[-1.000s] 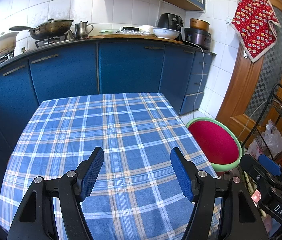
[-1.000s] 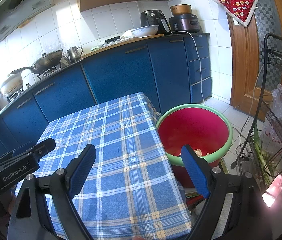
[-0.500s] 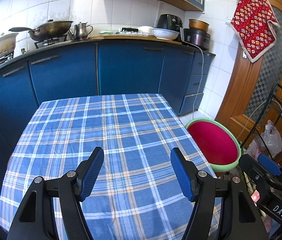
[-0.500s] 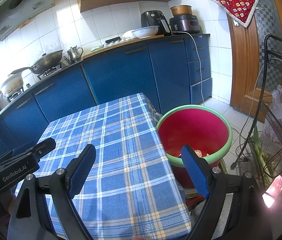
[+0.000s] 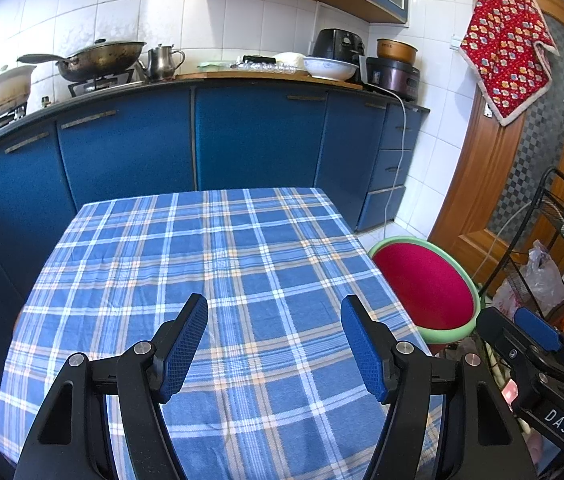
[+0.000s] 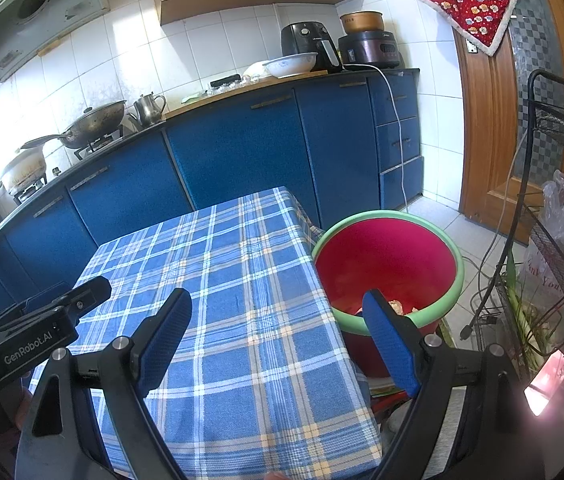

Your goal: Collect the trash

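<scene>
The left gripper (image 5: 274,344) hangs over the blue plaid tablecloth (image 5: 218,264), its jaws well apart with only cloth showing between them. To its right, the right gripper (image 6: 278,340) is likewise wide open and holds nothing; its left finger is over the cloth, its right finger over the bin. That red bin with a green rim (image 6: 388,264) stands just beside the table's right edge, some pale trash (image 6: 396,306) lying inside
</scene>
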Available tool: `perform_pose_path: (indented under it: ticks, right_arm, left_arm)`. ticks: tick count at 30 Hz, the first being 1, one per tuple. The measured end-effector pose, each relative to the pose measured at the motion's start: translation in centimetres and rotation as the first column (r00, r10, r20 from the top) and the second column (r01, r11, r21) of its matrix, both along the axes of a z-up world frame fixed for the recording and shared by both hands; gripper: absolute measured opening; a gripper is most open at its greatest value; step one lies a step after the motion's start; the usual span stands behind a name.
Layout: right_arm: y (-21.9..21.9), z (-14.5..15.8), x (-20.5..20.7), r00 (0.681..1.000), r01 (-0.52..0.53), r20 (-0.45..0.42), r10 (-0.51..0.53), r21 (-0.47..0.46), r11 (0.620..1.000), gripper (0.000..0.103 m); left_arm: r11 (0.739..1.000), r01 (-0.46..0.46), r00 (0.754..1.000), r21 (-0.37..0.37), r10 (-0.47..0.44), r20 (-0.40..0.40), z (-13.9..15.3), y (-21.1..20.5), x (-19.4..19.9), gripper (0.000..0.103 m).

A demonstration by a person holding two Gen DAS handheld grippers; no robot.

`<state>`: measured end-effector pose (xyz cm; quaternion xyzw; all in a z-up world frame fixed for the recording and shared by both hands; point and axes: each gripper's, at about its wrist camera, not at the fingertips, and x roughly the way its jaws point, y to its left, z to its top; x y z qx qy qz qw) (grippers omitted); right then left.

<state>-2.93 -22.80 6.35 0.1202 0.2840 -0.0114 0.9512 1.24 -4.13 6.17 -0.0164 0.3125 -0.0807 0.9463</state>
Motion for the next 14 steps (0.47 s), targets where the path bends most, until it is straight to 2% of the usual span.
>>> perform_pose_path:
  ticks: [14]
  right_arm:
    - [-0.07, 0.15, 0.0, 1.0, 0.001, 0.0, -0.001, 0.001, 1.0, 0.087]
  left_arm:
    - [1.0, 0.005, 1.0, -0.001, -0.005, -0.002, -0.02, -0.23, -0.03, 0.071]
